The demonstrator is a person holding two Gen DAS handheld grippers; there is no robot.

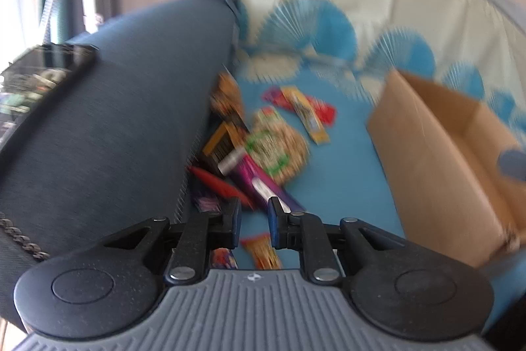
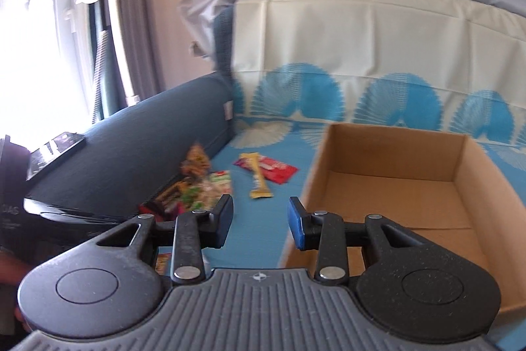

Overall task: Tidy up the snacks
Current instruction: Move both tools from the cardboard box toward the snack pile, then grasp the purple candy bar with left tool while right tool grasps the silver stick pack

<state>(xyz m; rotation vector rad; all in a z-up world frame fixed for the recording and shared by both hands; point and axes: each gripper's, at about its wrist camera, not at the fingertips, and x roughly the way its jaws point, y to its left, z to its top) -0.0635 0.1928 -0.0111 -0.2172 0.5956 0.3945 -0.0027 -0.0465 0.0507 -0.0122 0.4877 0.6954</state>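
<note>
Several snack packets lie on the blue sofa cover beside the armrest: a purple bar, a clear bag with green print, a red packet and an orange bag. Farther back a yellow bar rests on a red wrapper. My left gripper hovers just short of the purple bar, jaws narrowly apart and empty. An empty cardboard box stands on the right. My right gripper is open and empty beside the box's left wall; the yellow bar lies ahead.
The dark blue armrest walls off the left side, with a black flat device lying on top. The backrest cover rises behind. An orange wrapper lies under my left gripper. The left wrist view is motion-blurred.
</note>
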